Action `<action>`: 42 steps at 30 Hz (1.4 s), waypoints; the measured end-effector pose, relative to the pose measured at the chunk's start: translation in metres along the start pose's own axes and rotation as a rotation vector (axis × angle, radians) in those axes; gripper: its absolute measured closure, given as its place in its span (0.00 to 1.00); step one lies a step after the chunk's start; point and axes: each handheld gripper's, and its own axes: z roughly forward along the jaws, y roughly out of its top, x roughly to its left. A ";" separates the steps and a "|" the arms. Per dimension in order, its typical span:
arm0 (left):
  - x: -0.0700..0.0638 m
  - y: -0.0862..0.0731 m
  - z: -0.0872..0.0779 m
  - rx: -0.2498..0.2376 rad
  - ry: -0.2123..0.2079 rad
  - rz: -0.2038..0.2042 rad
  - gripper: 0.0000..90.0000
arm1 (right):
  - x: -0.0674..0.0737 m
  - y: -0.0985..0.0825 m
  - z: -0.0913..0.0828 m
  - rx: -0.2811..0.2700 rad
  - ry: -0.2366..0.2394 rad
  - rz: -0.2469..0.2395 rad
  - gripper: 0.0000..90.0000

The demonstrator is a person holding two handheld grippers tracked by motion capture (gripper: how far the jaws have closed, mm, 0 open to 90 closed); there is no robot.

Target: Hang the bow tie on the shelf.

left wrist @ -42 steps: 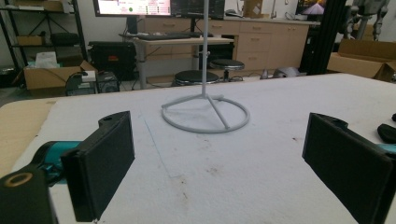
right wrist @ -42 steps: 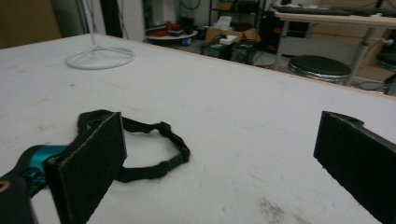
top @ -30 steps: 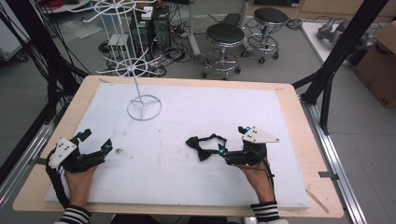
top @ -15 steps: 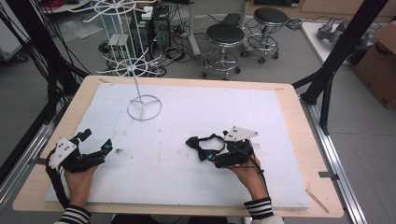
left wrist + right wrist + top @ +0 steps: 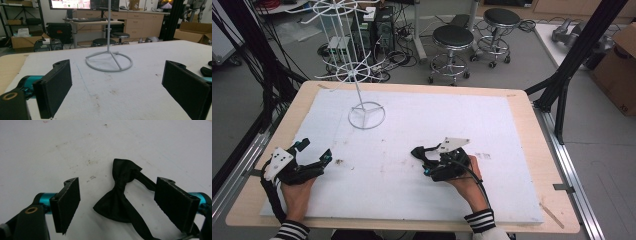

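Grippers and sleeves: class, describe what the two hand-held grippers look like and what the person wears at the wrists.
Both the left gripper and the right gripper have black bodies, flat rectangular black jaws, teal fittings and a brass-coloured ring beside the near jaw. Each carries a pale grey three-cornered plate on top and trails a black cable. The sleeve cuffs are striped black and white.

A wire stand [image 5: 361, 80] stands on the white mat [image 5: 492, 125] at the far left. A bow tie [image 5: 120, 192] lies on the mat nearer the person, right of the middle.
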 end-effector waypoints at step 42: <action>0.001 0.000 -0.001 -0.011 -0.007 -0.011 0.11 | -0.005 0.014 0.042 0.250 -0.008 0.096 0.84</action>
